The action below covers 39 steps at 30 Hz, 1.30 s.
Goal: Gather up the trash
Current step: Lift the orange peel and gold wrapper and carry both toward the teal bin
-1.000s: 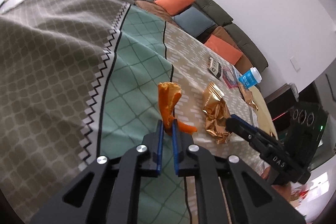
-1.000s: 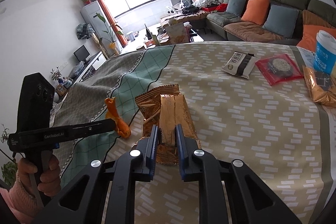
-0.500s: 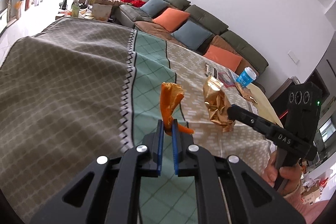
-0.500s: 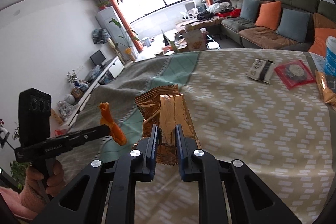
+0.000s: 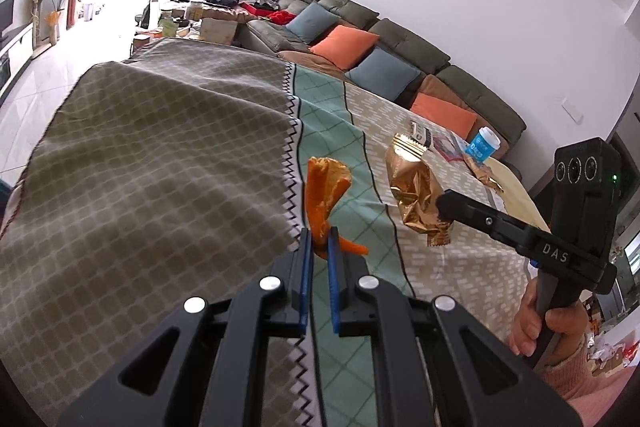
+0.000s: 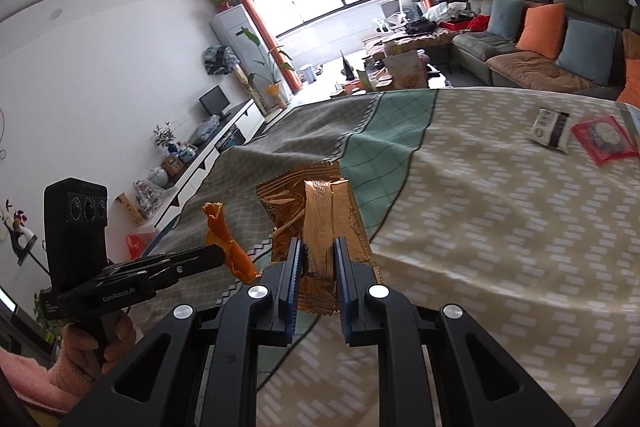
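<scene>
1. L tongs (image 5: 317,249) clamped on orange wrapper (image 5: 325,193), held in the air above the worktop (image 5: 160,155).
2. R tongs (image 6: 317,267) clamped on gold bag (image 6: 316,223), also lifted off the cloth.
3. Far end of worktop: black-white packet (image 6: 551,129), red packet (image 6: 605,139), blue cup (image 5: 483,149), near sofa (image 5: 404,47).

Orange wrapper (image 5: 325,195): thin crinkled foil-like film, glossy. Gold bag (image 6: 316,223): metallic foil, shiny, creased, crimped edge. Tablecloth (image 5: 160,167): woven cloth, matt, soft folds. Left gripper (image 5: 318,255): matt black plastic, blue ribbed pads, bright metal screw heads. Sofa (image 6: 532,59): matt fabric; cushions (image 5: 344,43) cloth. Cup (image 5: 483,149): printed paper, white plastic-looking lid.
</scene>
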Available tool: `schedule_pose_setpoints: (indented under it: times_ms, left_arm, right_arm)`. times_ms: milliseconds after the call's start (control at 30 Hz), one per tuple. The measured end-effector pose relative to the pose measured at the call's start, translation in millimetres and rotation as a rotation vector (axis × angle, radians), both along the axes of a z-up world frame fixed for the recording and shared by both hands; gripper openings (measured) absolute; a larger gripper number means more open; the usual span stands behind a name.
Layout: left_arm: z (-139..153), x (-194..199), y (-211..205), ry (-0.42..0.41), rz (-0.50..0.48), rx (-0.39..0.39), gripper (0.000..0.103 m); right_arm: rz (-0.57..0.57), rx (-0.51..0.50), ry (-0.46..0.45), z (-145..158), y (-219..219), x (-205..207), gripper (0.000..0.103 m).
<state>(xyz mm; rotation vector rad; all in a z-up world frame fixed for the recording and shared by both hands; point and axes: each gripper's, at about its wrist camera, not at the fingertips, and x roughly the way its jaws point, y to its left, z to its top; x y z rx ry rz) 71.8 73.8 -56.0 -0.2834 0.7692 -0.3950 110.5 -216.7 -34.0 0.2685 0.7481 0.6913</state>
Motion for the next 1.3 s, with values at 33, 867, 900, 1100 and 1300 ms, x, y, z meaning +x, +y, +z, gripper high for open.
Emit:
schedule_pose_setpoints:
  times_ms: [33, 867, 900, 1100, 1300]
  left_arm:
    - [1, -2, 2, -0.003, 0.004, 0.002, 0.009]
    - [10, -36, 40, -0.035, 0.086, 0.021, 0.009]
    - [10, -37, 41, -0.037, 0.089, 0.021, 0.009]
    - [12, -41, 46, -0.041, 0.103, 0.026, 0.009]
    - [15, -48, 53, -0.046, 0.121, 0.029, 0.009]
  right_arm:
    - [0.005, 0.0, 0.0, 0, 3, -1, 0.017]
    - [0.106, -0.001, 0.003, -4, 51, -2, 0.017]
    - [0.11, -0.001, 0.004, -5, 53, -1, 0.017]
    - [0.129, 0.0, 0.007, -6, 59, 2, 0.017]
    - [0.149, 0.004, 0.008, -5, 65, 3, 0.017]
